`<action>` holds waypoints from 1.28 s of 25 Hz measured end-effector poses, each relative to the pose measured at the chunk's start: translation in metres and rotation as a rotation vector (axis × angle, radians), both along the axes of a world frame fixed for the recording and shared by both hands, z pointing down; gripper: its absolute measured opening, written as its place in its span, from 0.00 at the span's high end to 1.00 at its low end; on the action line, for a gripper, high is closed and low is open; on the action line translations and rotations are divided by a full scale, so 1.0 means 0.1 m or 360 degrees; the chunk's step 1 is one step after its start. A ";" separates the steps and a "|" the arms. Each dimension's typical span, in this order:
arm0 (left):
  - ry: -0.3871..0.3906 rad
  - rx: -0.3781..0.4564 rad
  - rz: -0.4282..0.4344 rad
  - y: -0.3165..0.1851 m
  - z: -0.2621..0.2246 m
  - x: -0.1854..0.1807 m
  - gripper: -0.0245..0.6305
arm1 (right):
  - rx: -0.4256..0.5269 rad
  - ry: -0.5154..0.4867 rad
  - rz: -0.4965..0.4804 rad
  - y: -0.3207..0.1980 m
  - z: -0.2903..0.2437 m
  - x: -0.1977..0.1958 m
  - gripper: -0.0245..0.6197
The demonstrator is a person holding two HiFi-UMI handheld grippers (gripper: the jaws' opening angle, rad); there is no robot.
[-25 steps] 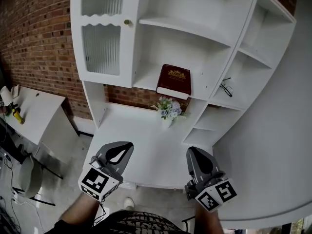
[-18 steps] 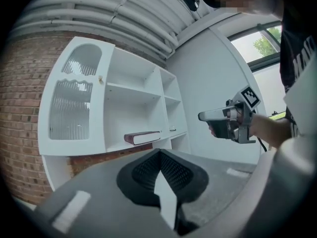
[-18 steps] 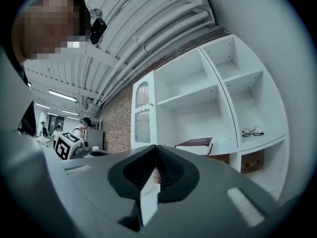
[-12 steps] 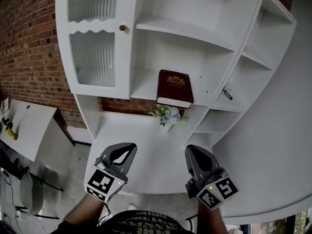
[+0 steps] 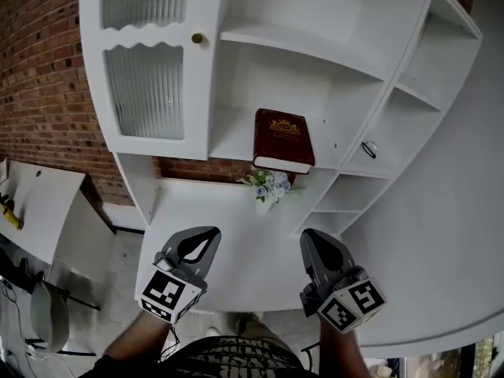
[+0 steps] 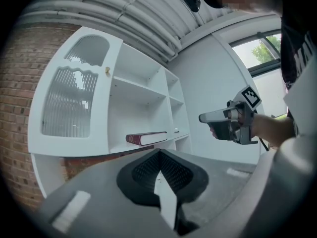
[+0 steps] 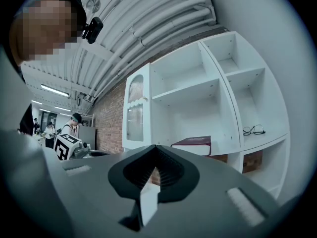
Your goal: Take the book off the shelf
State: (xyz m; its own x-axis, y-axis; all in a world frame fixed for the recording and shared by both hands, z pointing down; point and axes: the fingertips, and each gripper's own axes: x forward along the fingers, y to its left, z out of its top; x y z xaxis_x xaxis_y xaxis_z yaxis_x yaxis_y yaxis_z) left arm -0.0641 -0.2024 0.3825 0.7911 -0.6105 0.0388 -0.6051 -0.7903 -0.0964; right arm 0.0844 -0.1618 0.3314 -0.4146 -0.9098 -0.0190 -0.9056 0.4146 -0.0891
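Observation:
A dark red book [image 5: 282, 138] with gold print lies flat on the middle shelf of the white shelf unit [image 5: 236, 144]. It also shows in the left gripper view as the book [image 6: 146, 138] and in the right gripper view as the book [image 7: 193, 145]. My left gripper [image 5: 206, 235] and right gripper [image 5: 310, 239] hover side by side over the near edge of the desk top, well short of the book. Both are shut with nothing between the jaws. The left gripper view also catches the right gripper [image 6: 208, 118].
A small vase of flowers [image 5: 268, 186] stands on the white desk top [image 5: 213, 227] right below the book. A pair of glasses [image 5: 368, 149] lies in the right-hand cubby. A ribbed-glass cabinet door [image 5: 146, 93] is at the left, against a brick wall [image 5: 39, 93].
The head view has drifted, so the shelf unit and book sit slightly lower and to the left. Both grippers have stayed shut in about the same place.

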 end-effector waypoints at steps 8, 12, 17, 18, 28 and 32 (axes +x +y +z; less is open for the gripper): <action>-0.0024 0.0025 -0.0123 -0.29 0.01 -0.07 0.96 | -0.0012 -0.0048 -0.0079 -0.36 0.03 0.08 0.93; -0.0028 0.0039 -0.0169 -0.48 -0.04 -0.04 0.96 | 0.0003 -0.0060 -0.0116 -0.62 0.01 0.17 0.93; -0.0053 0.0056 -0.0208 -0.77 -0.04 0.06 0.96 | 0.0005 -0.0078 -0.0122 -0.96 0.00 0.34 0.93; -0.0052 0.0052 -0.0213 -0.84 -0.02 0.09 0.96 | 0.0004 -0.0080 -0.0121 -1.03 0.00 0.38 0.93; -0.0047 0.0040 -0.0154 -1.44 -0.04 0.57 0.96 | -0.0036 -0.0070 -0.0097 -1.63 0.02 0.72 0.90; -0.0020 0.0024 -0.0094 -1.61 -0.05 0.74 0.85 | -0.0053 -0.0075 -0.0106 -1.81 0.03 0.84 0.84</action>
